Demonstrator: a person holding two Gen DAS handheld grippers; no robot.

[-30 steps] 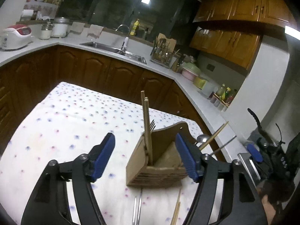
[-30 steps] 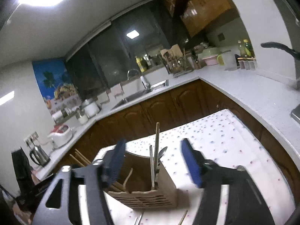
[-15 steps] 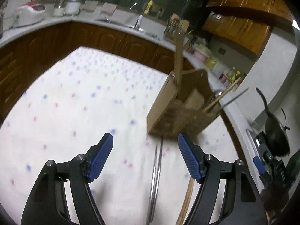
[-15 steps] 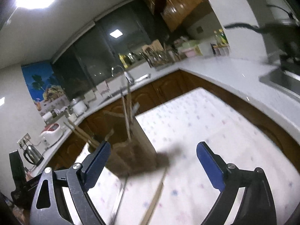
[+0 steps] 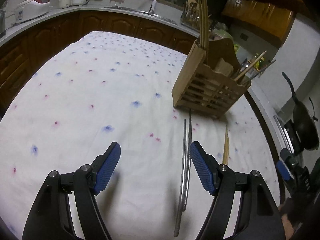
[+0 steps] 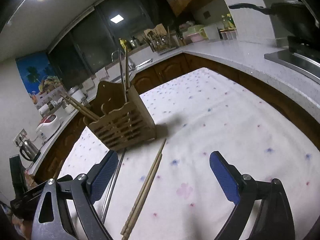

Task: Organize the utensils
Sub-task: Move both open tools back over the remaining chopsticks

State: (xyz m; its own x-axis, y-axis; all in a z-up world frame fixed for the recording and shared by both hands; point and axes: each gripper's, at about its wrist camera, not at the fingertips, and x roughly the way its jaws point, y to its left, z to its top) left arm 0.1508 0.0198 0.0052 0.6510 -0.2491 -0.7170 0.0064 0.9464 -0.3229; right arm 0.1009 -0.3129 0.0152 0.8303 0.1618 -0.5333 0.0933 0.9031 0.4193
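Chopsticks remain to be sorted: a pair of metal chopsticks (image 5: 185,172) and a pair of wooden bamboo chopsticks (image 6: 146,188) lie loose on the white floral-print tabletop (image 5: 90,92), just in front of the slatted wooden utensil holder (image 5: 210,88).

In the left wrist view the holder stands at about one o'clock, with tall wooden sticks upright in its left compartment and more utensils leaning out at its right. The left claw (image 5: 155,168) is spread wide and empty, low over the cloth; the metal pair runs just inside its right finger, near six o'clock of the holder.

In the right wrist view the holder sits at about eleven o'clock. The right claw (image 6: 162,178) is likewise wide open and holds nothing, and the bamboo pair lies between its fingers, nearer the left one.

Judging by this, the step in hand is the approach for a pickup. Each claw probably needs to descend until its pads straddle its pair, then close squarely so both thin sticks are pinched together and neither rolls away on the cloth.
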